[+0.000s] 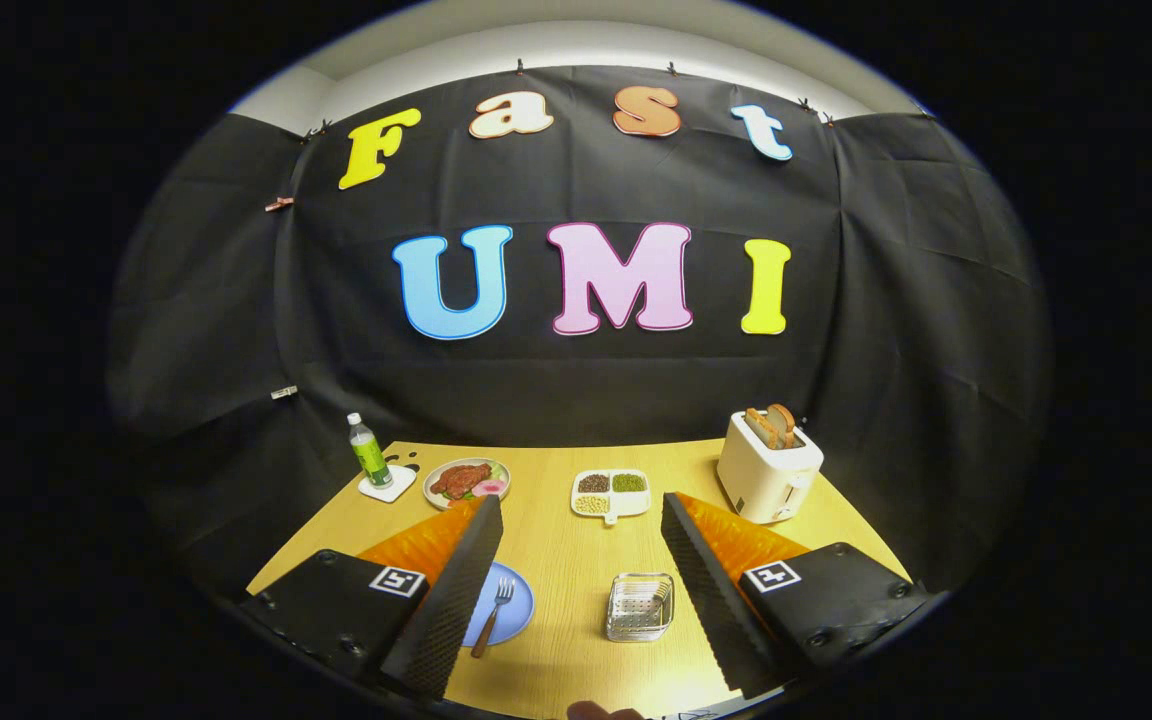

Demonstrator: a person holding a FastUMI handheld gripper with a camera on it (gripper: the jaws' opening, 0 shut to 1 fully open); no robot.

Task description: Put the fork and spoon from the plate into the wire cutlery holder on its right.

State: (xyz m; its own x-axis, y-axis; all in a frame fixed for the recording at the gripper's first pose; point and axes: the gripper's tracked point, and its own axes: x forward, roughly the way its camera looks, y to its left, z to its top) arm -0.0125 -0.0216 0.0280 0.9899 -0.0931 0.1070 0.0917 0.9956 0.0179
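Two gripper (581,560) fingers stand wide apart, holding nothing, above a light wooden table (566,560). Left of the square wire cutlery holder (640,606), a wooden-handled fork (493,615) lies on a round blue plate (514,615).

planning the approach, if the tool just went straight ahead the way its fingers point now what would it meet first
Probably bare table. The tool is open, high above it; the blue plate with the fork sits by one finger, the wire holder by the other. Farther on lies the divided dish, though depth is unclear.
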